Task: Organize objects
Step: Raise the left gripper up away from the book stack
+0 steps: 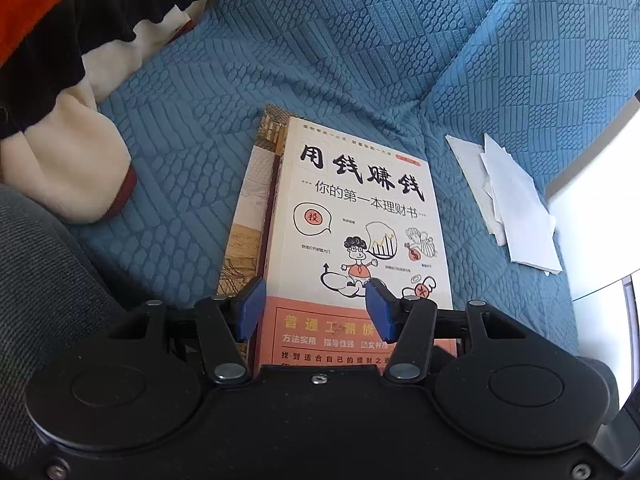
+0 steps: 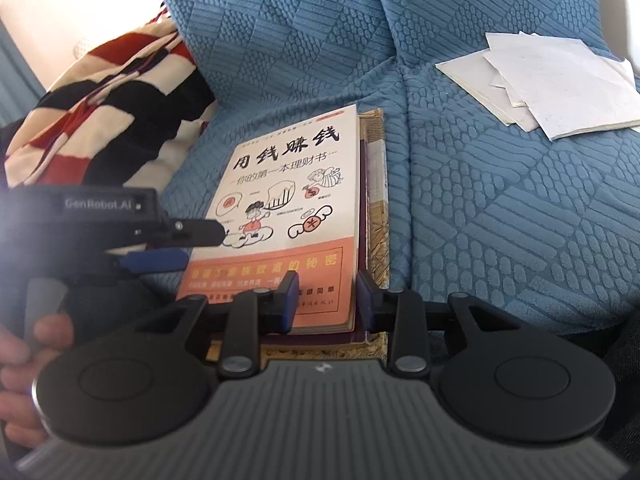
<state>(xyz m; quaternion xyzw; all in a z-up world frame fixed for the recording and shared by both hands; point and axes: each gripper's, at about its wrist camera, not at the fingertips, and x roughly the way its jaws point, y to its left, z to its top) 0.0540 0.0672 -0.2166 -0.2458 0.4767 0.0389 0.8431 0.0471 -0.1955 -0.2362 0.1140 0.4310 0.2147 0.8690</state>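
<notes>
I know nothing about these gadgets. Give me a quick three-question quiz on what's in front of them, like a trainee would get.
1. True or false: the white-and-orange book lies directly on the blue sofa cover.
2. What lies on the cover to the right of the book stack? A) a mug B) white paper sheets C) a remote control
3. Fill in: the jaws of the left gripper stand ____ over the book's near end, with nothing held.

Key: 1 false, it rests on other books; 2 B; 3 open.
</notes>
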